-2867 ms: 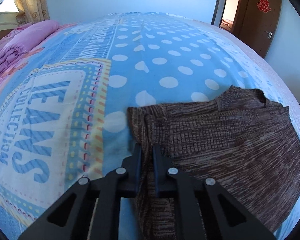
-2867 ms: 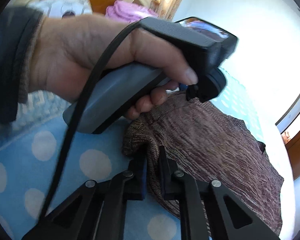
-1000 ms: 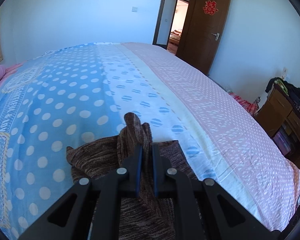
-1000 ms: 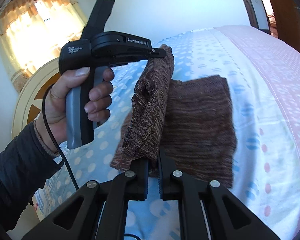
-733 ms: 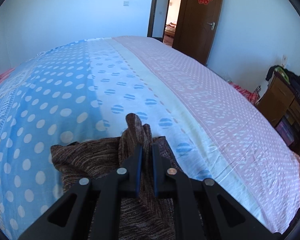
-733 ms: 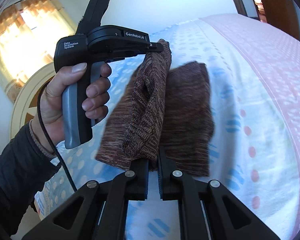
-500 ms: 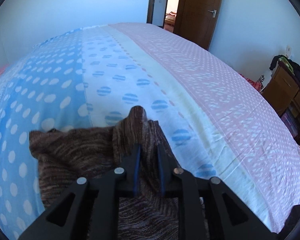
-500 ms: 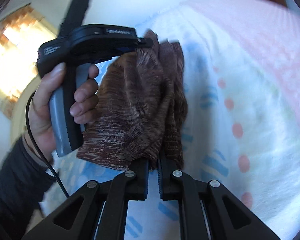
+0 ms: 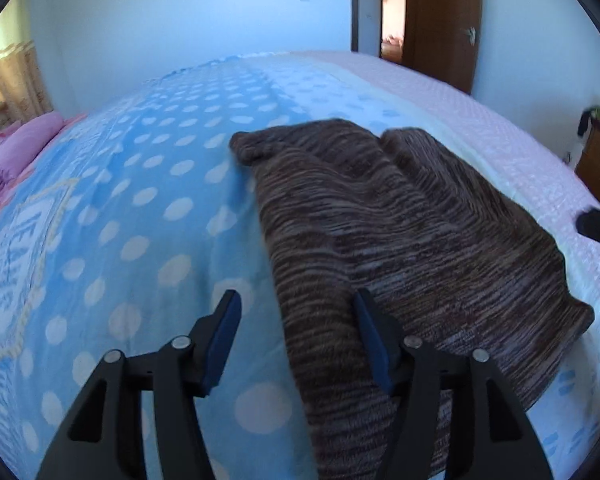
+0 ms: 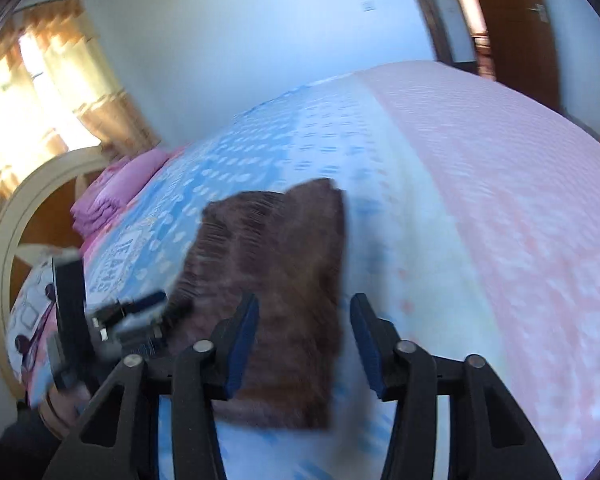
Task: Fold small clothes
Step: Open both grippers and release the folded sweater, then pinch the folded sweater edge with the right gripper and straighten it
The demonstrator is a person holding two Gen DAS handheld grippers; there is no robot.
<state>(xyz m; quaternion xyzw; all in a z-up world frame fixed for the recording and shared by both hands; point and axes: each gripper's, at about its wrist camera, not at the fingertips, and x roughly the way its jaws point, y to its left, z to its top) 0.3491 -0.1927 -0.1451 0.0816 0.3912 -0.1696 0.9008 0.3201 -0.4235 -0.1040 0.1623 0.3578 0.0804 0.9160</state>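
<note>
A brown striped knit garment (image 9: 400,248) lies folded over on the blue dotted bedspread (image 9: 148,208). My left gripper (image 9: 296,320) is open, its jaws spread over the garment's near left edge, holding nothing. In the right wrist view the garment (image 10: 276,288) lies flat and blurred ahead. My right gripper (image 10: 304,328) is open above its near edge, empty. The left gripper and the hand holding it (image 10: 88,332) show at the lower left of that view.
The bedspread turns pink (image 10: 520,208) on the right side. Pink folded bedding (image 10: 112,196) and a curved wooden headboard (image 10: 16,216) lie at the far left. A wooden door (image 9: 444,20) and a bedside cabinet (image 9: 598,164) stand beyond the bed.
Both grippers were shut on the raised garment edge and carried it over the rest. Now both have opened and let go; the garment lies folded on the bed and the grippers have drawn back.
</note>
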